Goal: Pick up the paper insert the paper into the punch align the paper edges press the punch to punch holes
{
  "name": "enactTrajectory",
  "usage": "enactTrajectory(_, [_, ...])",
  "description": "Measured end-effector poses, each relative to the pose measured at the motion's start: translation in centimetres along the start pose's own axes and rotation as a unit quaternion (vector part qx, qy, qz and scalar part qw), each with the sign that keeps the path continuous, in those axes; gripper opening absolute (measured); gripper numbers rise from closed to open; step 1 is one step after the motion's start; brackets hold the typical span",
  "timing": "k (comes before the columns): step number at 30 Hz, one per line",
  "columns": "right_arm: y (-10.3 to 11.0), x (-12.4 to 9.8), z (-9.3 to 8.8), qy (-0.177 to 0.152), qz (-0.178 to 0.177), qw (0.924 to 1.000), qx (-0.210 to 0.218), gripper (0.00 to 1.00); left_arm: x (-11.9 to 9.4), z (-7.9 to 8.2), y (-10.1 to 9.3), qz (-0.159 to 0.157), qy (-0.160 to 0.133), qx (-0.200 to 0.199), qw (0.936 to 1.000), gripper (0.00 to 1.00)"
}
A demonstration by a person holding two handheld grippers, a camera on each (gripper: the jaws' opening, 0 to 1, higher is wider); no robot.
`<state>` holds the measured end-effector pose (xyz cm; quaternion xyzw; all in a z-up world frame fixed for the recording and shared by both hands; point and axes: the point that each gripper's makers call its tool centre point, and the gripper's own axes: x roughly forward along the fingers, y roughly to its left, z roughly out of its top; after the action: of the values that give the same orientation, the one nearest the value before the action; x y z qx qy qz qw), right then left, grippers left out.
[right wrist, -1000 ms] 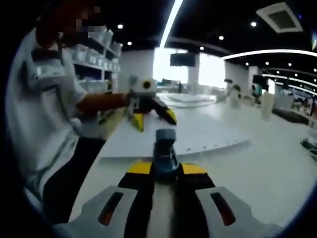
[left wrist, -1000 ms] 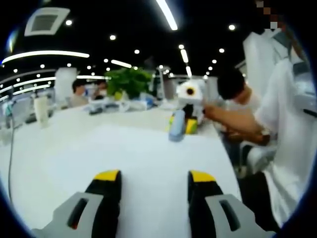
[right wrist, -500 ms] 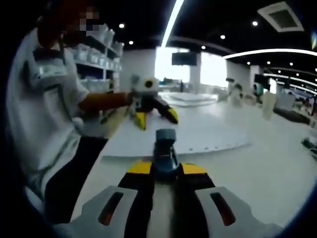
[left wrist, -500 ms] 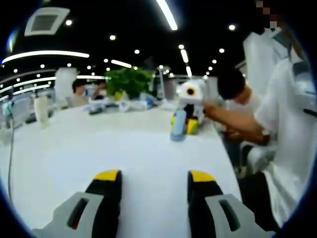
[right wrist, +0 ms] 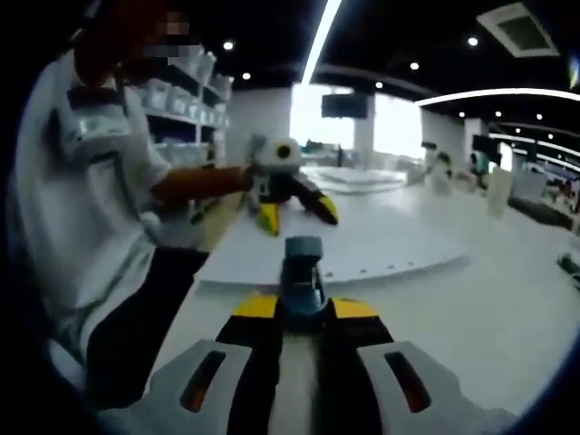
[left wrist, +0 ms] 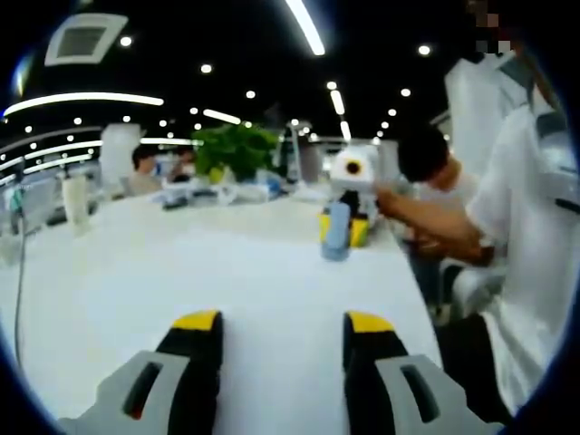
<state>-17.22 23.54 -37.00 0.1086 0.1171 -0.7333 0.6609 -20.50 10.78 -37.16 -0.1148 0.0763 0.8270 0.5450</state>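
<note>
The right gripper pinches the blue punch just beside the paper, whose near edge already shows holes; the left gripper, jaws spread, rests over that paper; punching looks mostly done.

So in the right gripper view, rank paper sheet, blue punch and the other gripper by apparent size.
1. paper sheet, largest.
2. and 3. blue punch and left gripper: alike in apparent size; the punch is much nearer the camera, so unranked.
</note>
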Motion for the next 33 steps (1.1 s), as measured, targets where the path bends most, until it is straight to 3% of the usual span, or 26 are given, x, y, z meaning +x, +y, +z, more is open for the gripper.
enactTrajectory(33, [0.29,0.22,-0.03,0.001,0.002,1.0000,0.002,0.23,-0.04,-0.03,-0.41,-0.007,0.000,0.004,1.0000,0.56])
